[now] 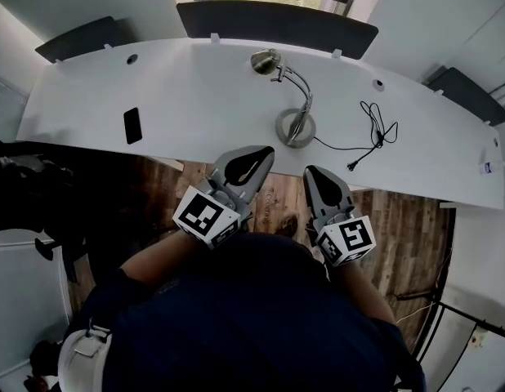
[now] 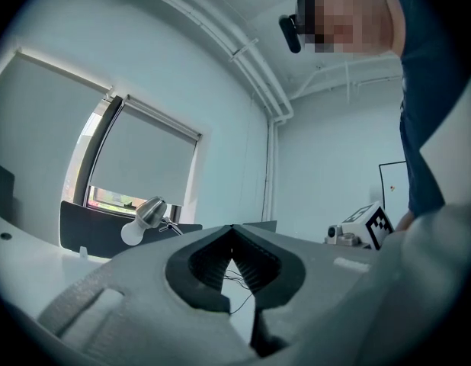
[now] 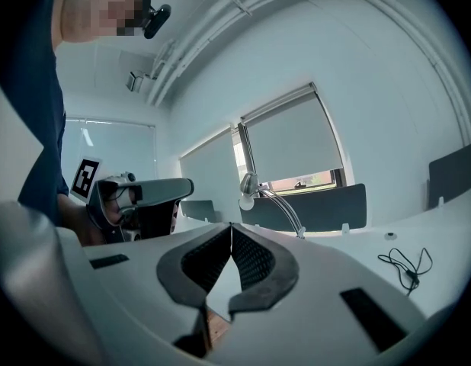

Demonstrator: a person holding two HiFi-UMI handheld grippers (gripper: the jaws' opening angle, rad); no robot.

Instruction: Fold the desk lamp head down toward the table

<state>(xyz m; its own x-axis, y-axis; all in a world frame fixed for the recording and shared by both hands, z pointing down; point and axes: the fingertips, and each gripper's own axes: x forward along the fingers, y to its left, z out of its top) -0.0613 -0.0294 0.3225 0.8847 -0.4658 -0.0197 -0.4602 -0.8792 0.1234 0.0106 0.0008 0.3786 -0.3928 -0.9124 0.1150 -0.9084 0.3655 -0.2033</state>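
Desk lamp (image 1: 295,127) alone, one phone (image 1: 132,125), one cable (image 1: 375,131)

White desk (image 1: 195,96), wood floor (image 1: 399,235), window blind (image 3: 296,139) lowered — pale walls (image 3: 388,67)

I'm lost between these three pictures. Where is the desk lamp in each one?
Head view: the desk lamp stands top centre on the white table.
Left gripper view: only its head shows, left of centre, low.
Right gripper view: near the centre of the picture.
Shared landmark: the dark panel right behind it.
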